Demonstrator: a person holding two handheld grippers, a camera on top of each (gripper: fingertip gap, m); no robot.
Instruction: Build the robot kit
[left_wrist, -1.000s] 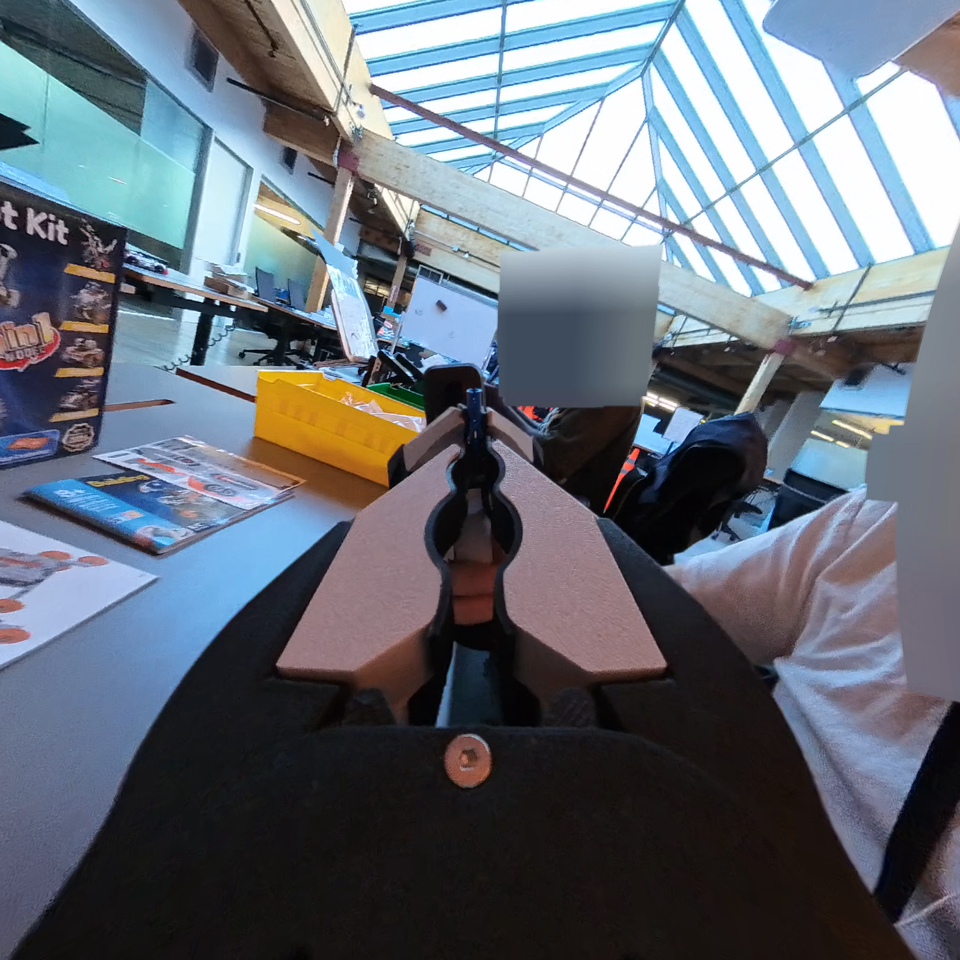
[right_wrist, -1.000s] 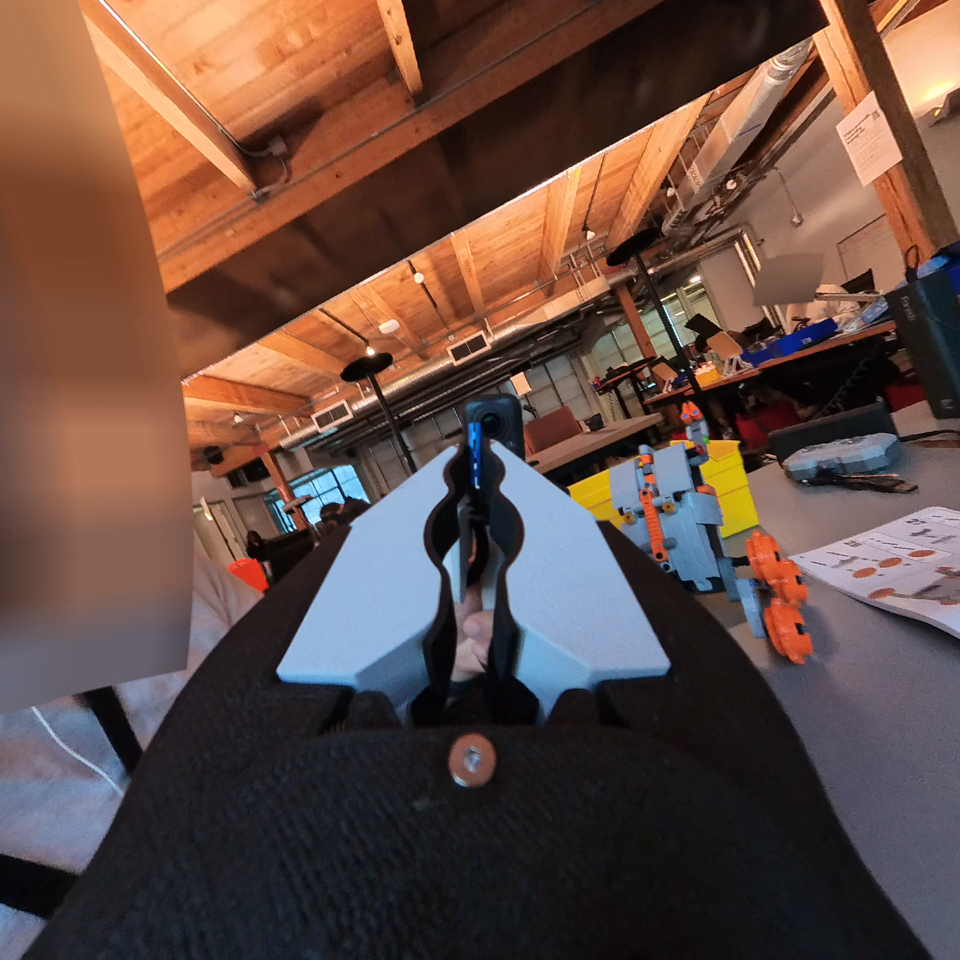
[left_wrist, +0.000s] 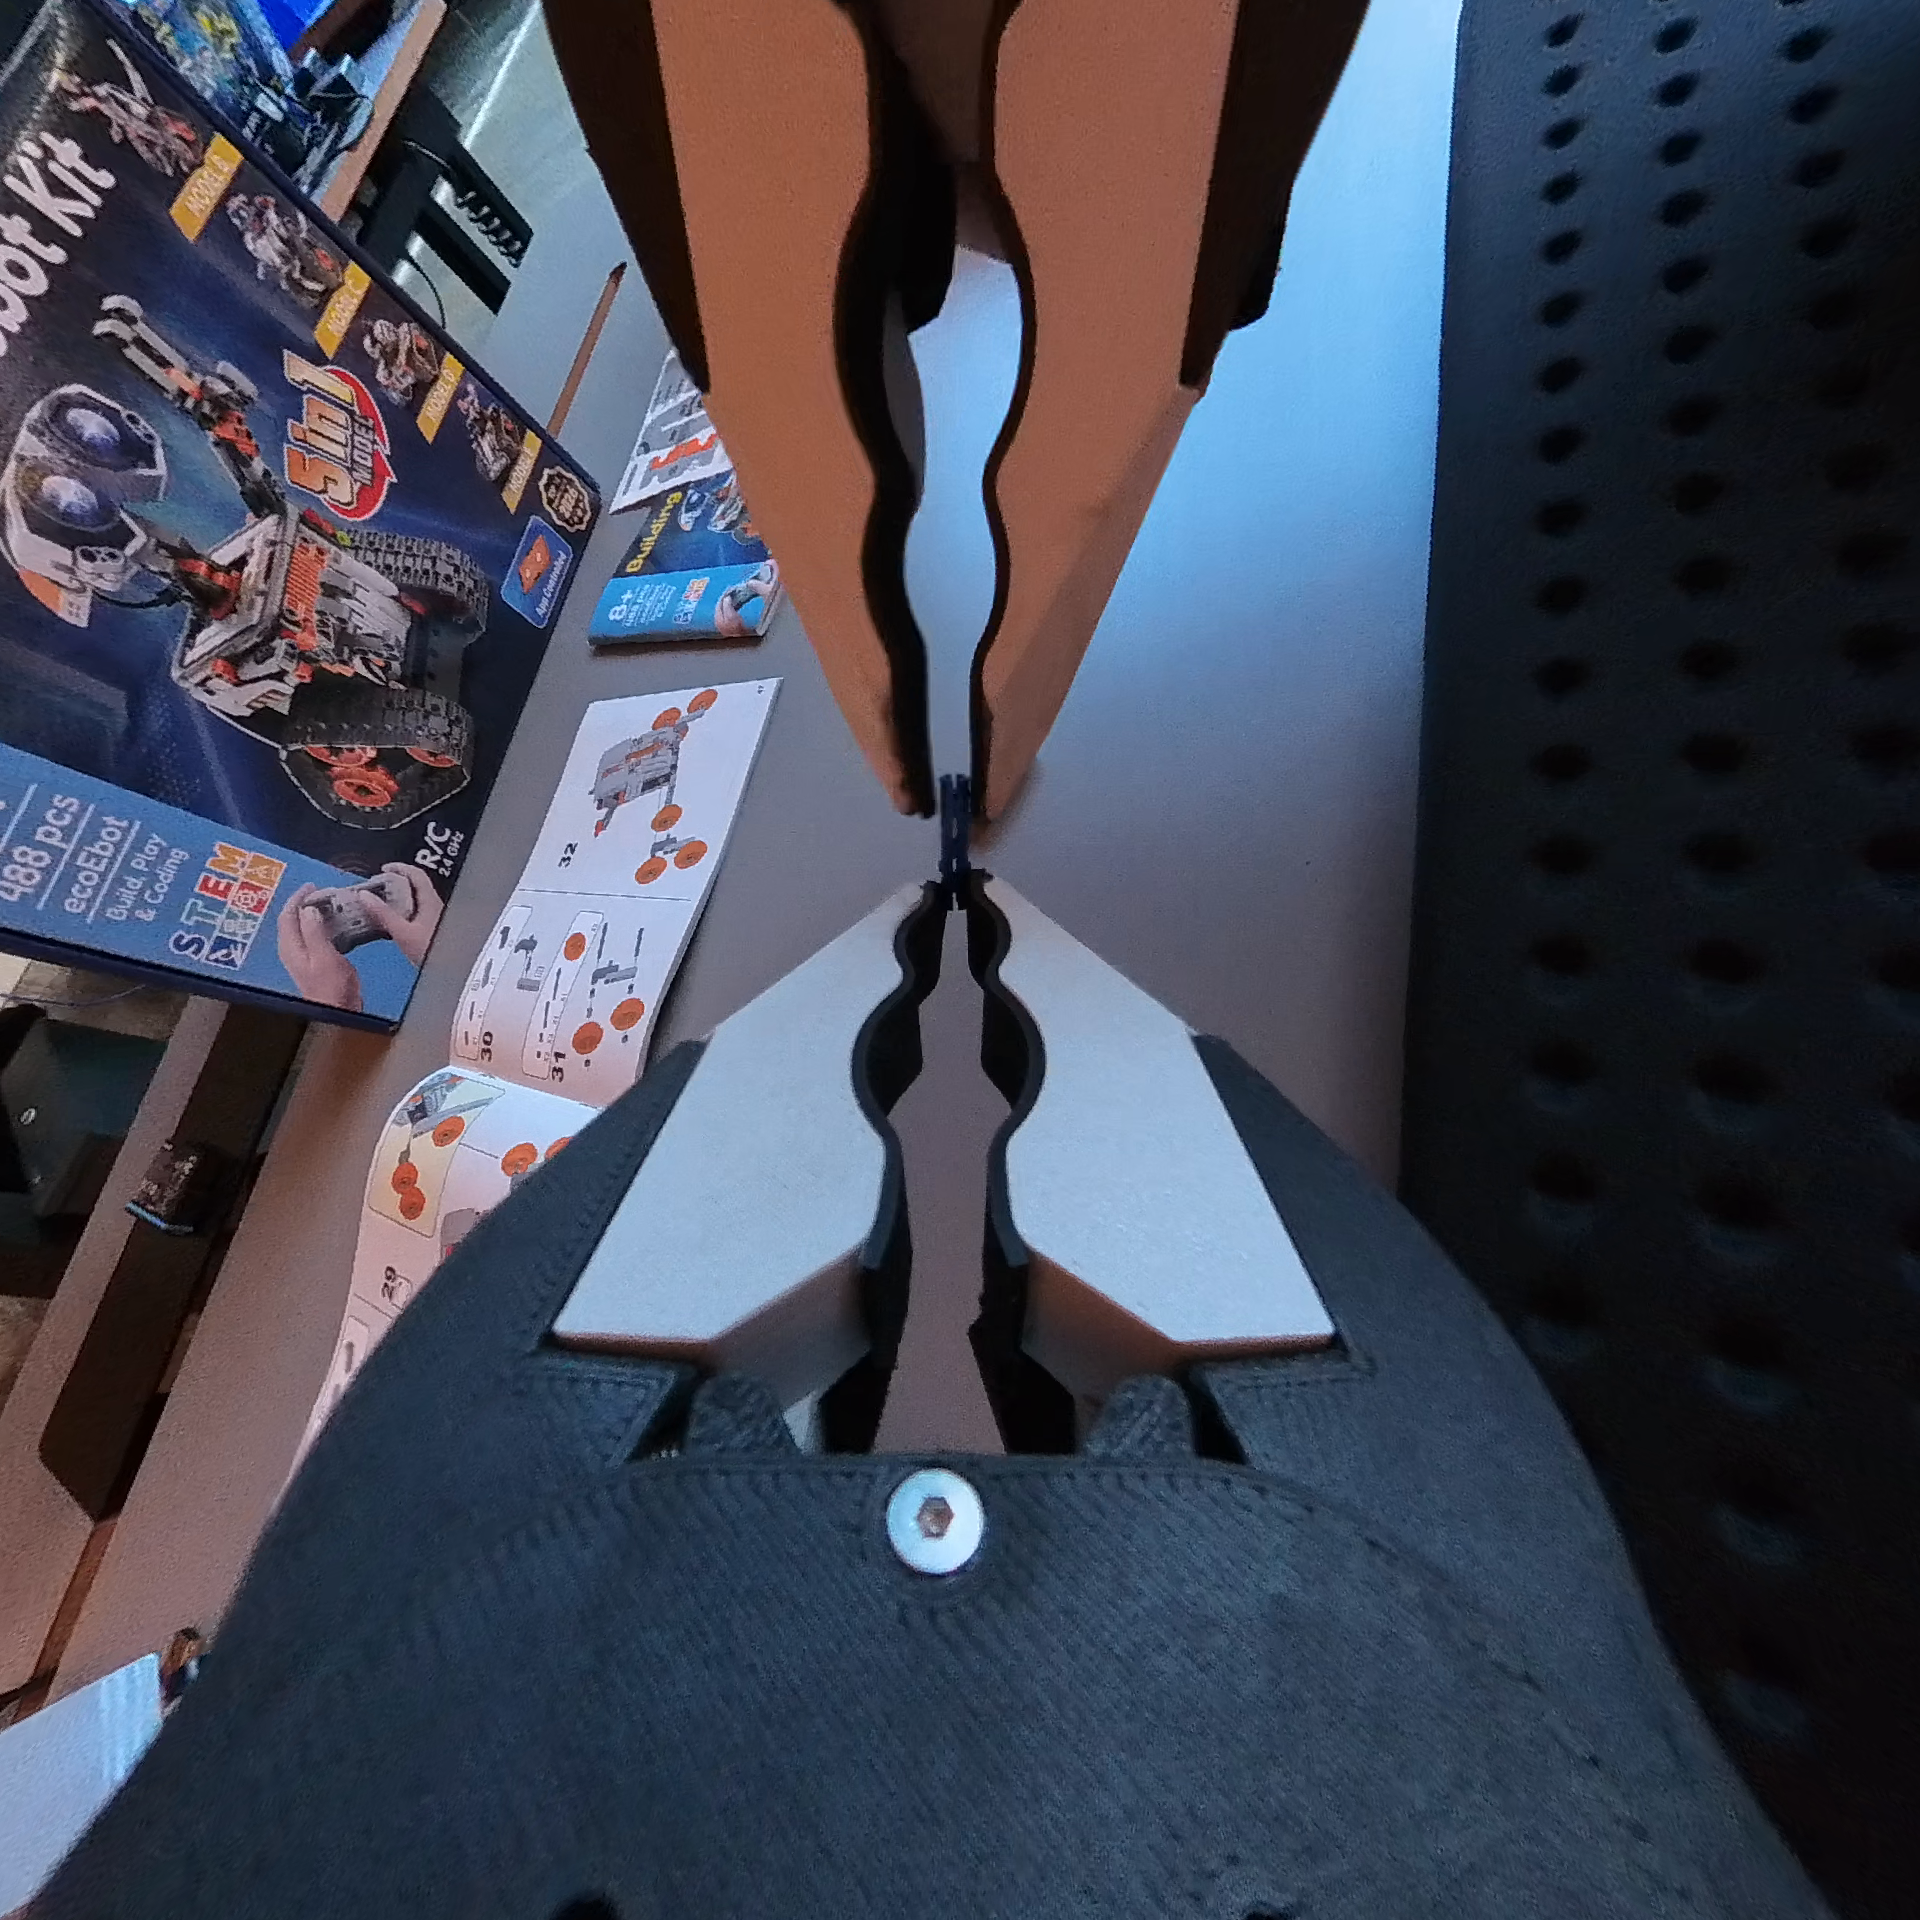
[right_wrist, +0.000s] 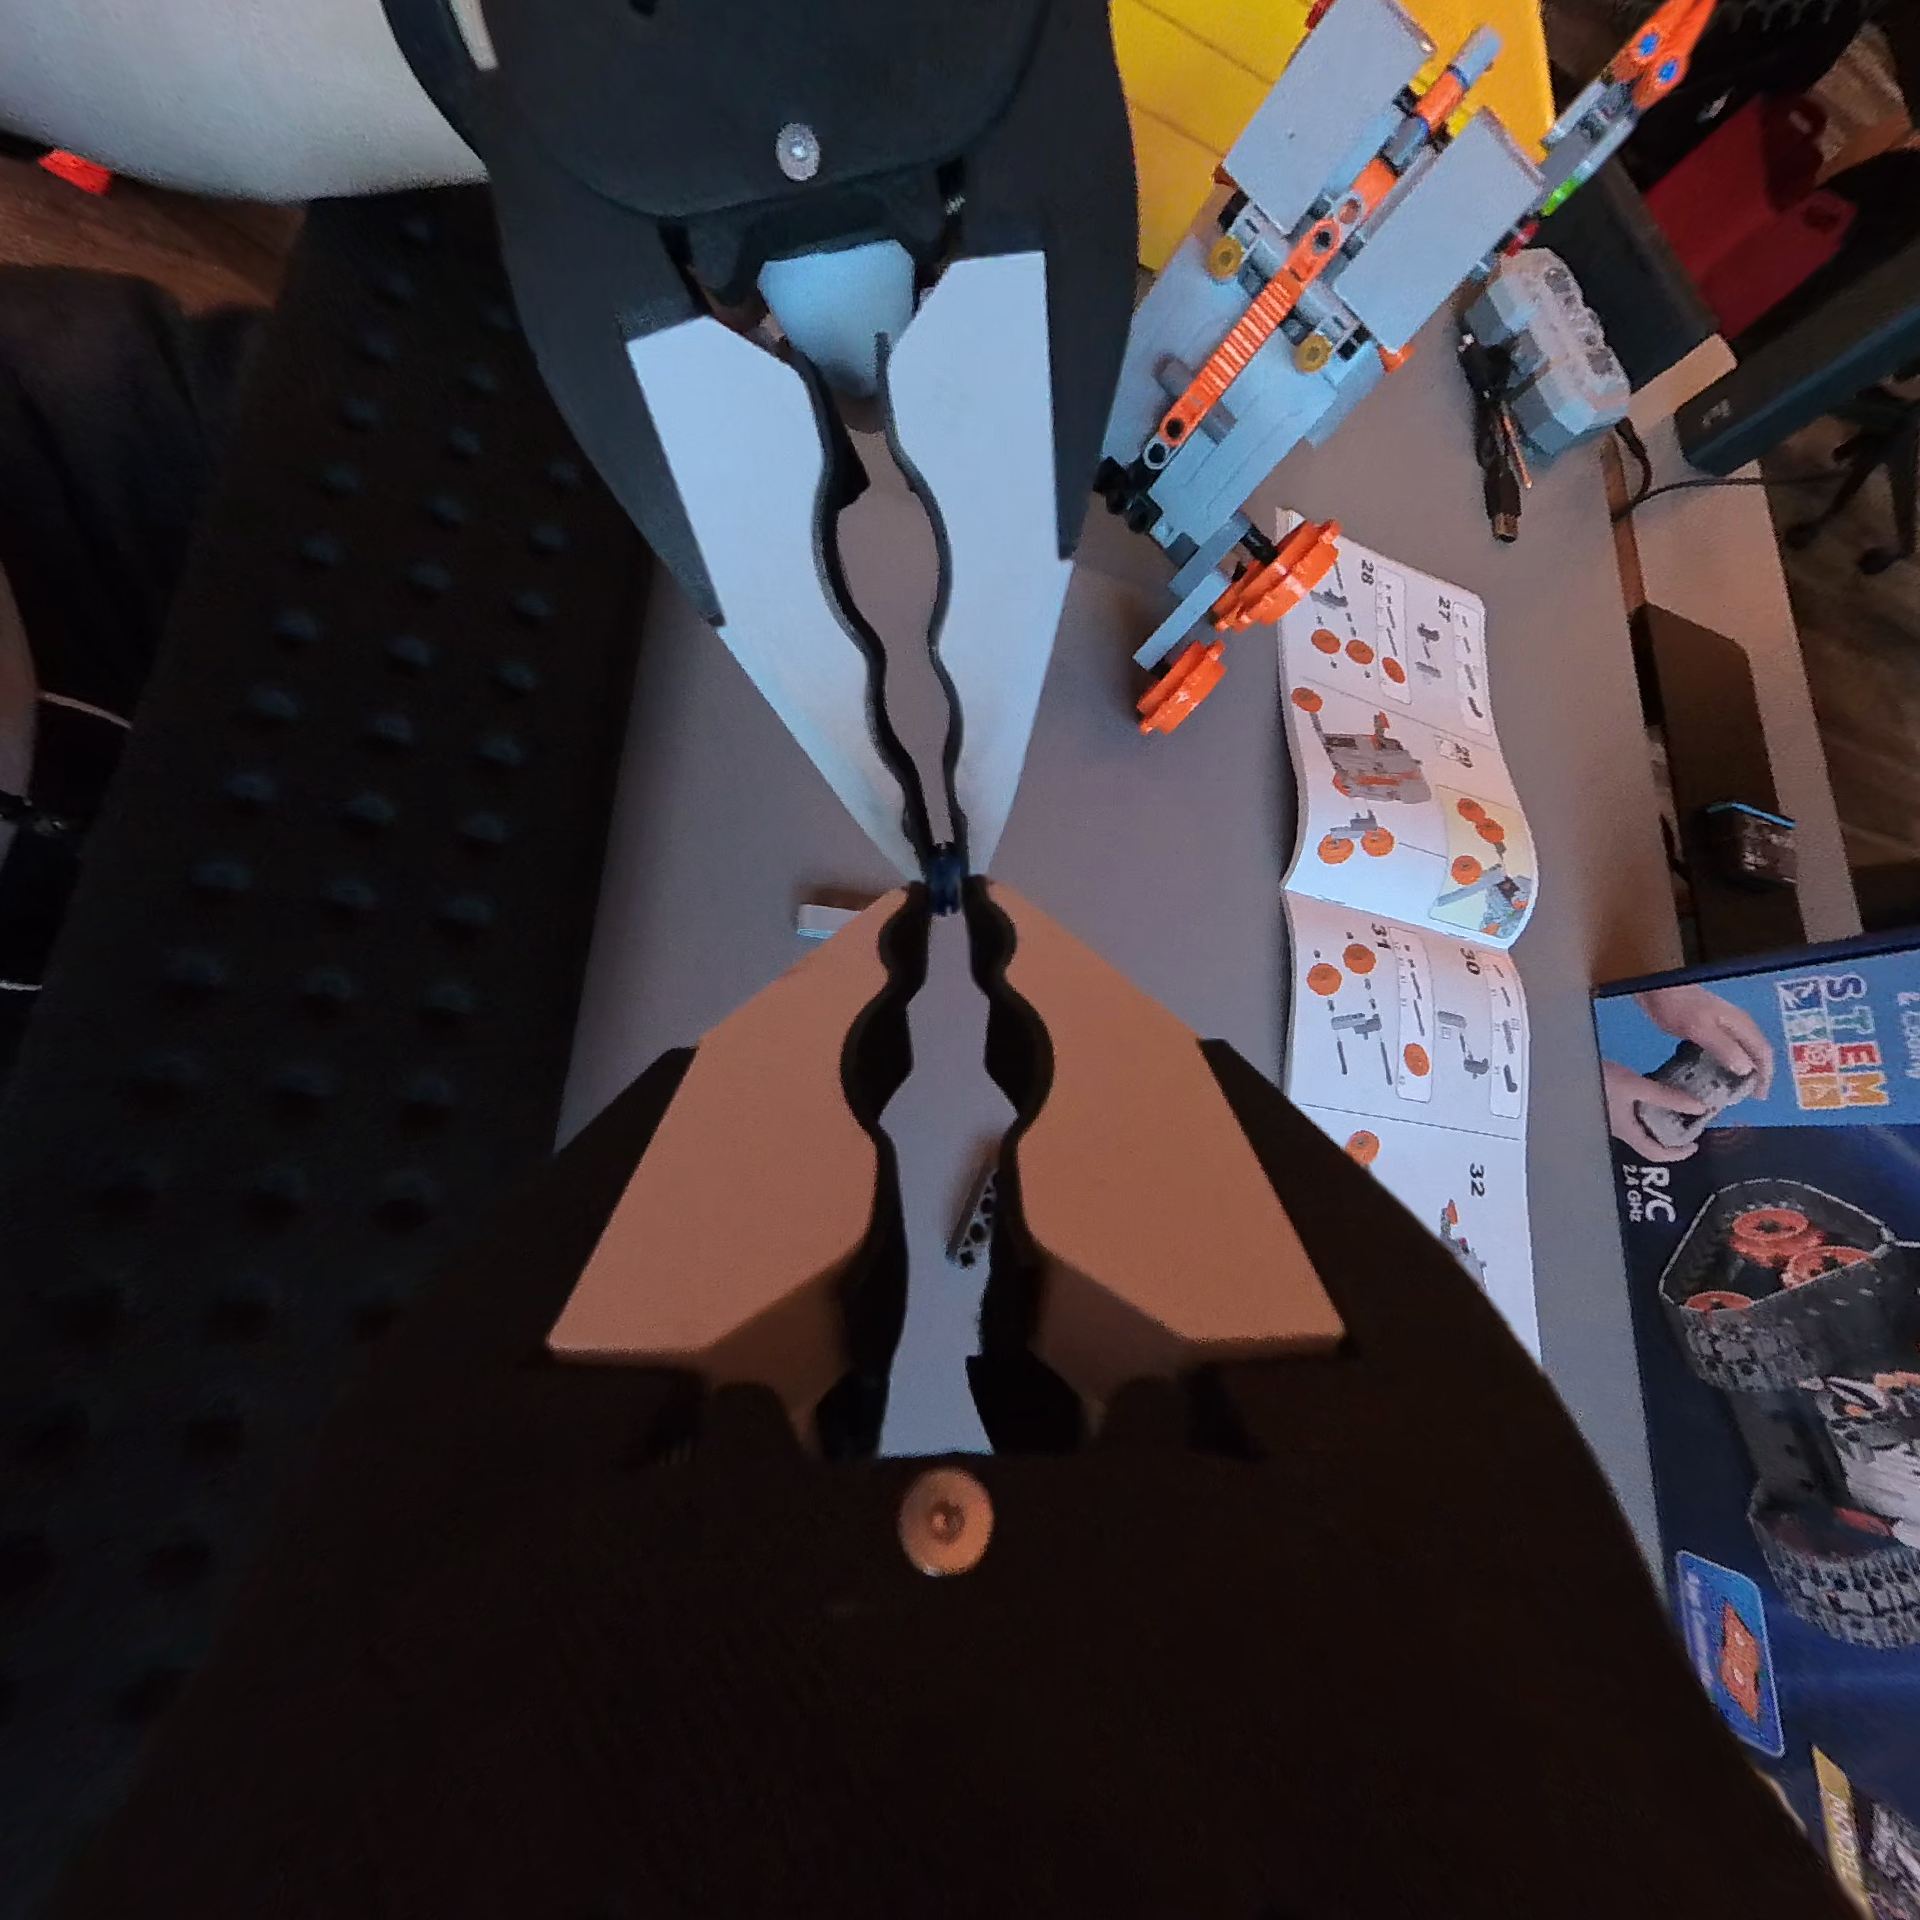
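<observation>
The left hand-held gripper (left_wrist: 953, 896) and the right hand-held gripper (right_wrist: 943, 902) meet tip to tip above the grey surface (left_wrist: 1226, 644), both pinching one small dark-blue plastic pin (left_wrist: 954, 831). In the left wrist view, an open white instruction booklet (left_wrist: 613, 883) lies on the surface left of the tips, a large blue cardboard kit box (left_wrist: 239, 540) farther left, and a black perforated mat (left_wrist: 1683, 831) lies right.

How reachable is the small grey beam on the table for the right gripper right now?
Probably not right away. The small grey beam lies uncovered on the table below the right gripper, but its fingers are shut on a dark blue pin that the left gripper also grips from the opposite side.
</observation>
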